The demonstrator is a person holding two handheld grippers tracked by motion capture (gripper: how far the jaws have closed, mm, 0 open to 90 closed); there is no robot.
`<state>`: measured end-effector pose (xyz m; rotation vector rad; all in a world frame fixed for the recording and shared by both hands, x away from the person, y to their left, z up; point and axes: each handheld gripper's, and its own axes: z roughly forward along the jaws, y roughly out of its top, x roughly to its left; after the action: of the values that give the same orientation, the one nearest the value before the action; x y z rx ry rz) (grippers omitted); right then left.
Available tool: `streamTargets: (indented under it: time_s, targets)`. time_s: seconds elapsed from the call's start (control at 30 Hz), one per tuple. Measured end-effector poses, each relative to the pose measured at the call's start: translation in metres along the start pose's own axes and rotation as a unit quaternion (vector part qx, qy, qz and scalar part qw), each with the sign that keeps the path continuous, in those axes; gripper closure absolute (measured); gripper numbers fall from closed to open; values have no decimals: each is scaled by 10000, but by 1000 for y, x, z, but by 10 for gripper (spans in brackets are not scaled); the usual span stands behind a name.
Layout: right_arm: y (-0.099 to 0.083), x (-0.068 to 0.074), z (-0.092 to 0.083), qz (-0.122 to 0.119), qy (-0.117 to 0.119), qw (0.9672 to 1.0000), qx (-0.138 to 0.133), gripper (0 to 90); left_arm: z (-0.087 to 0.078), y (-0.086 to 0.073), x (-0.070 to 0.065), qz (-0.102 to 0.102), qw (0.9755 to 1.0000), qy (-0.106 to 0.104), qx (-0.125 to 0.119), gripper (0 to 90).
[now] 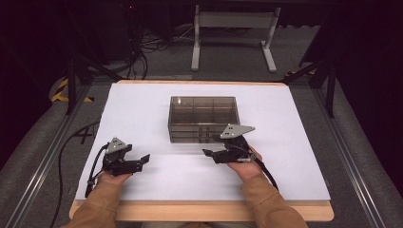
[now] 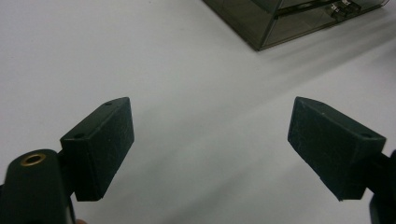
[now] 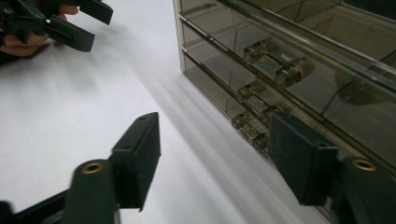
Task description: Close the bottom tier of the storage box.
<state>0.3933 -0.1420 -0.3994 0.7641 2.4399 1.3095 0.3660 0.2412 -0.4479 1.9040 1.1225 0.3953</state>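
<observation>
The white table carries my smoky clear drawer box at its middle; I can read no writing on it. My right claw hangs just before its drawer fronts, gaping and holding nothing. My left claw rests well apart, spread wide and bare.

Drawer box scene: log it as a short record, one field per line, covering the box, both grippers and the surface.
object: smoky clear drawer box, three stacked drawers with small clear handles
drawers: all look shut
surface: white mat on a wooden table
left gripper: open, nothing between its jaws, off to the box's left, apart from it
right gripper: open, nothing between its pads, just in front of the box's drawer front
contact: whether the right gripper touches the box cannot be told
</observation>
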Motion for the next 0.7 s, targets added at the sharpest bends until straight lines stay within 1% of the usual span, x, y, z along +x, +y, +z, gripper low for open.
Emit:
streamTargets:
  time_s: [0.13,0.2,0.27,0.3,0.37,0.47,0.5,0.53,0.57,0.63,0.7]
  targets:
    - [-1,-4,-7,54,-38,10000,19,197,1,2,0,-5,10000,-2,34,153]
    - [-2,-7,-10,56,-122,9999,29,159,1,3,0,6,10000,-1,31,153]
    - [-4,-11,-16,99,-220,9997,39,140,1,3,0,9,10000,11,38,152]
    - [-4,-11,-16,99,-220,9997,39,140,1,3,0,9,10000,11,38,153]
    - [-6,-18,-24,161,-317,9994,16,90,2,4,1,-1,10000,27,19,152]
    - [-8,-23,-30,201,-461,9987,51,56,2,4,3,-50,10000,35,11,152]
    - [-9,-26,-32,230,-492,9985,31,37,2,4,3,-50,10000,35,11,153]
    - [-9,-26,-32,230,-492,9985,31,37,2,4,3,-59,10000,37,9,153]
    - [-12,-31,-35,287,-548,9981,47,8,2,5,4,-69,10000,42,10,153]
    - [-13,-33,-37,306,-538,9981,75,25,2,5,4,-78,9999,65,-3,153]
    - [-15,-36,-41,375,-506,9980,102,21,2,5,5,-103,9999,67,-2,153]
